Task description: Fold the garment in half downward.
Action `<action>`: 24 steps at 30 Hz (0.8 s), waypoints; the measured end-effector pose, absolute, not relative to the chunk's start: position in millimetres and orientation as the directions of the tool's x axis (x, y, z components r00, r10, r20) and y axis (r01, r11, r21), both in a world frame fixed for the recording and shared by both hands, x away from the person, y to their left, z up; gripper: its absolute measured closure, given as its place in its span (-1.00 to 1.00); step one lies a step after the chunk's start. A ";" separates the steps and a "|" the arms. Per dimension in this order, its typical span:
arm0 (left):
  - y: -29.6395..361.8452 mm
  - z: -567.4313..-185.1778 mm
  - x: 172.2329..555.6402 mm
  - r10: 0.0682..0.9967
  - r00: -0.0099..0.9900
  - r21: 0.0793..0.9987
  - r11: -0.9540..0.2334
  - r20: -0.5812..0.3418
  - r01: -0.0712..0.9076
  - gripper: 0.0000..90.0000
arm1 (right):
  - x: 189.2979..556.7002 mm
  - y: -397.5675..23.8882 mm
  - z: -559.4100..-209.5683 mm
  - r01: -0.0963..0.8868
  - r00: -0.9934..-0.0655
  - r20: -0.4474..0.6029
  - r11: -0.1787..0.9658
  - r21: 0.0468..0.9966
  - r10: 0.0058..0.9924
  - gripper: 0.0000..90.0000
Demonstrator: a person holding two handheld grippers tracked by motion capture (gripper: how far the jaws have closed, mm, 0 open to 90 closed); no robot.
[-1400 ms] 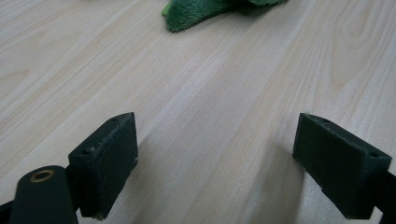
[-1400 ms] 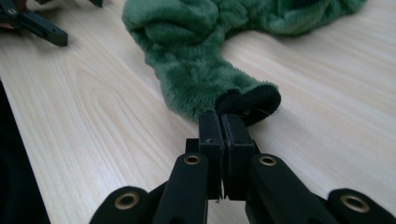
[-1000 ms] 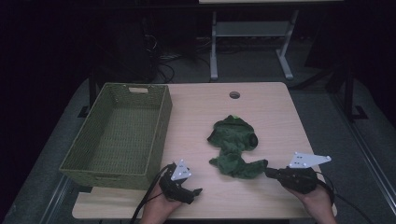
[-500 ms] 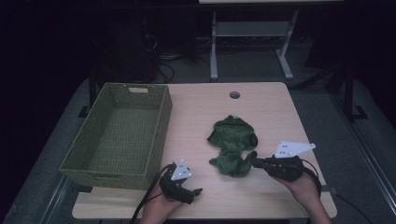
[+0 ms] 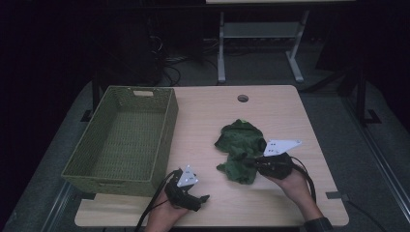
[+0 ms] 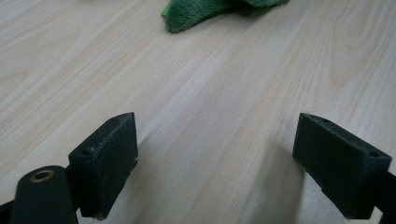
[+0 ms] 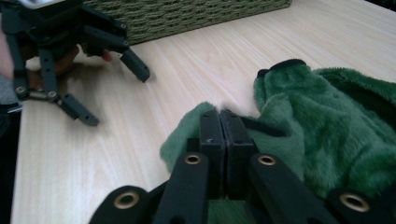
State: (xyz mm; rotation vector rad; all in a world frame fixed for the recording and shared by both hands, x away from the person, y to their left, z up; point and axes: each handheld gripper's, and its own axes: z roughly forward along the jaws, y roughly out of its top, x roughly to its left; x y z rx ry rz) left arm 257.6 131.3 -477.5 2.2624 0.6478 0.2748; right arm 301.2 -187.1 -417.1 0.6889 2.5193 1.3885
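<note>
A rumpled green plush cloth point(image 5: 239, 145) lies on the wooden table point(image 5: 203, 121), right of centre. My right gripper point(image 5: 245, 160) points left across the cloth's near part. In the right gripper view its jaws point(image 7: 219, 119) are pressed together, green pile point(image 7: 336, 130) bunches around them, and a flap of cloth rises to their tips. My left gripper point(image 5: 200, 198) rests near the front edge, left of the cloth and apart from it. Its fingers point(image 6: 105, 158) stand wide open over bare wood, and the cloth's edge point(image 6: 196, 16) lies farther off.
A green woven basket point(image 5: 167, 130) with nothing in it stands on the table's left side, its wall point(image 7: 187, 16) just behind my left gripper point(image 7: 114, 95). A round cable hole point(image 5: 242, 98) is at the table's back. Dark floor and a metal stand lie beyond.
My right gripper has moved left from beside the cloth's right end to over its near part, and that end of the cloth has come left with it. The left gripper stayed put.
</note>
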 end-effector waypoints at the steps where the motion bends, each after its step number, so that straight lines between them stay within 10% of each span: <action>1: 131.3 -477.4 257.6 0.529 0.849 0.721 -0.588 0.000 0.367 -0.71 | 302.5 -185.7 -417.0 0.308 -0.872 0.058 0.452 0.838 0.486 0.91; 11: 131.5 -477.3 257.7 0.527 0.850 0.719 -0.591 0.001 0.366 -0.71 | 325.3 -196.7 -424.6 0.396 -0.784 0.082 0.394 0.829 0.615 1.00; 24: 131.3 -477.5 257.5 0.528 0.849 0.720 -0.589 -0.002 0.368 -0.70 | 339.0 -160.1 -459.4 0.487 -0.820 0.169 0.511 0.708 0.547 1.00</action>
